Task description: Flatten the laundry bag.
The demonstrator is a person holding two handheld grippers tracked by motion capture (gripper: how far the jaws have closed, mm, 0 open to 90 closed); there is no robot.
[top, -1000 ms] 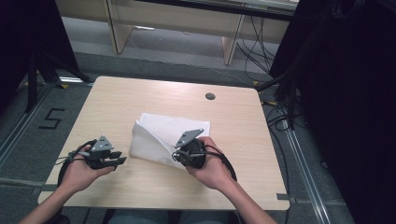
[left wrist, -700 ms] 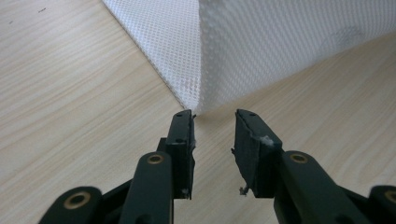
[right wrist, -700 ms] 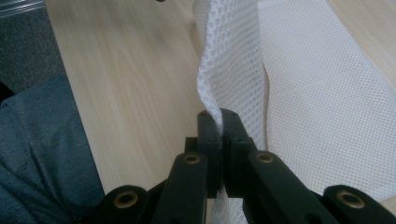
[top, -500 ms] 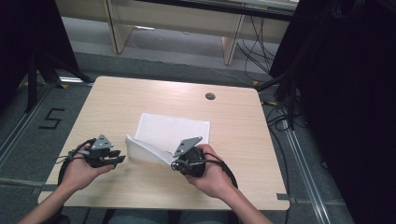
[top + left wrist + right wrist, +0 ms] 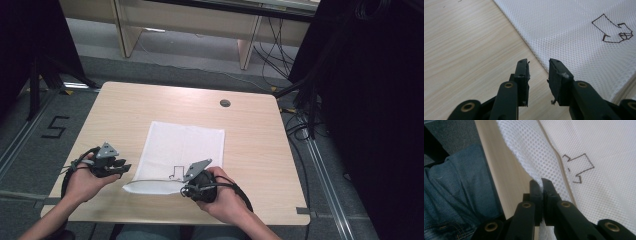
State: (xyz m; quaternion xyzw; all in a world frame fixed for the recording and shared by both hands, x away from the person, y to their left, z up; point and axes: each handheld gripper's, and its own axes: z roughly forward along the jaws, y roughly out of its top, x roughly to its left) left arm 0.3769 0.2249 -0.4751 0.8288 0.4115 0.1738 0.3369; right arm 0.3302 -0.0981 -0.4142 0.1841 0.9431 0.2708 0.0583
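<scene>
A white mesh bag (image 5: 185,145) lies spread on the wooden table (image 5: 150,105), with a black outline mark (image 5: 175,172) near its front edge. My right gripper (image 5: 184,189) is shut on the bag's near edge, and in the right gripper view the mesh (image 5: 604,170) is pinched between the closed jaws (image 5: 541,182) and bulges up beside them. My left gripper (image 5: 125,167) rests at the bag's left side. Its jaws (image 5: 537,62) stand open and have just closed a little, with bare table between them and the bag's edge (image 5: 579,30) just beyond the right jaw.
A round cable hole (image 5: 225,103) sits at the table's far right. The near table edge is close under the right gripper, with the person's jeans (image 5: 456,195) below it. Cables (image 5: 300,125) trail on the floor to the right. A "5" (image 5: 54,127) marks the floor on the left.
My right gripper has drawn the bag's near edge toward the person and downward. The bag, bunched up before, now lies flatter and longer. The left gripper has stayed put.
</scene>
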